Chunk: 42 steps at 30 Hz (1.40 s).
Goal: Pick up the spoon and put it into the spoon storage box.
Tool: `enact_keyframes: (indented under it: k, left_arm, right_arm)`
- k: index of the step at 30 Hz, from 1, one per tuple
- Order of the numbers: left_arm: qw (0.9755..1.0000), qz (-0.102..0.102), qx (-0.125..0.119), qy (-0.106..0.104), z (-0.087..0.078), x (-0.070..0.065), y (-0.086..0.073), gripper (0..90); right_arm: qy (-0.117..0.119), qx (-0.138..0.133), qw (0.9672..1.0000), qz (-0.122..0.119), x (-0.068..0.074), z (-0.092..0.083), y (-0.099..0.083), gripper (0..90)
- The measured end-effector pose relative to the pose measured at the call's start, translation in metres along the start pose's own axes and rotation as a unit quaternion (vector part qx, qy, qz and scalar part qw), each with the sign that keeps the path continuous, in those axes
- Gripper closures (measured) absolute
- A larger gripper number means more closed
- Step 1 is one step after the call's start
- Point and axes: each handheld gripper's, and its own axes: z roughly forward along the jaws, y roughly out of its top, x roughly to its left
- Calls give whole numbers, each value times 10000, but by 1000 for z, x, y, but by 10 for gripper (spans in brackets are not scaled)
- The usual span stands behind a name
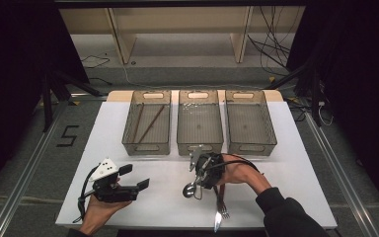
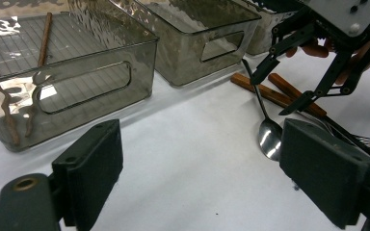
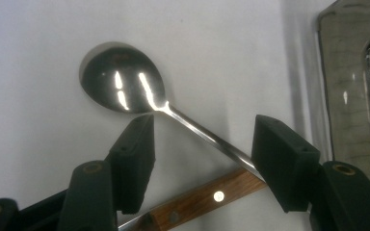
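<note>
- The left gripper [image 1: 137, 177] rests on the white table [image 1: 128, 123], near left, jaws spread, gripping nothing.
- Two brown wooden chopsticks [image 1: 150, 123] lie in the far-left smoky transparent plastic bin [image 1: 147, 147].
- The right gripper [image 3: 200, 154], jaws apart, straddles the shiny steel spoon [image 3: 125, 84] lying on the table near centre.

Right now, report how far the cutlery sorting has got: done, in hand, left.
Done: two chopsticks lie in the left bin; the middle bin and right bin look empty. In hand: the right tool is open, straddling the spoon handle on the table, not yet gripping. Left: spoon, fork, a wood-handled knife and another wooden handle beside it. The left tool hangs open and empty.
</note>
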Motion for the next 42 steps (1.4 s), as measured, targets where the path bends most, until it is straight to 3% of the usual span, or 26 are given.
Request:
enact_keyframes:
  k: [8, 10, 12, 19, 29, 42]
  left_arm:
    - [10000, 24, 11, -27, 1, -1, 1, 152]
    - [10000, 24, 3, -32, 1, -1, 1, 152]
    - [10000, 25, 2, -36, 1, -1, 1, 152]
    - [10000, 38, 26, -60, 1, -1, 1, 153]
    - [9999, 93, 42, -79, 2, -2, 1, 153]
    - [9999, 83, 68, -88, 3, -3, 1, 153]
  right_arm:
    - [6, 211, 9995, -225, -2, 4, 6, 465]
    - [54, 272, 9995, -140, -3, 5, 7, 475]
    - [50, 288, 9993, -253, -4, 8, 6, 482]
    - [117, 373, 9988, -287, -5, 14, 7, 509]
    - [253, 752, 9948, -631, -6, 15, 17, 598]
    - [187, 787, 9932, -840, 1, 14, 19, 744]
